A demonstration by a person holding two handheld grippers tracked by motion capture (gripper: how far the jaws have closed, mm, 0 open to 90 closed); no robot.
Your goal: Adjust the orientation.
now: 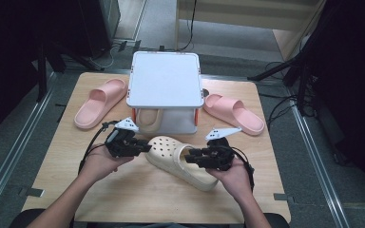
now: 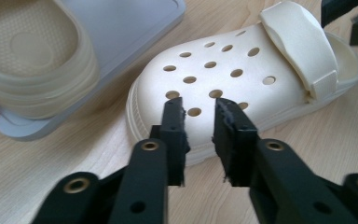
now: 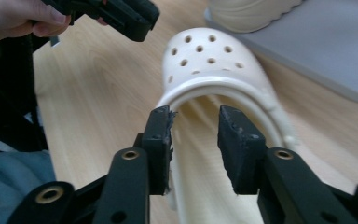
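While both forearms reach in from the near edge of the table (image 1: 138,199), the cream clog (image 1: 180,159) lies on its sole at the middle of the wooden top, just in front of the white rack (image 1: 165,78), its holed toe pointing toward the person's left and its heel end angled toward the near right. The left hand (image 1: 99,161) lies palm-up and low beside the clog's toe, holding the left gripper (image 1: 145,147) about level and pointing across at the toe. In the left gripper view its jaws stand a little apart over the holed toe cap, nothing pinched between them, so that the pads hang above the clog rather than pressing on it. The right hand (image 1: 233,175) cups the right gripper (image 1: 190,156) from below at the clog's heel end, aimed toward the toe. In the right gripper view the jaws are spread with a clear gap, one each side of the rim of the opening, not squeezing it. A second cream clog (image 1: 149,118) rests on the rack's lower shelf behind the clog, and a pink slipper (image 1: 100,102) lies on each side of the rack.
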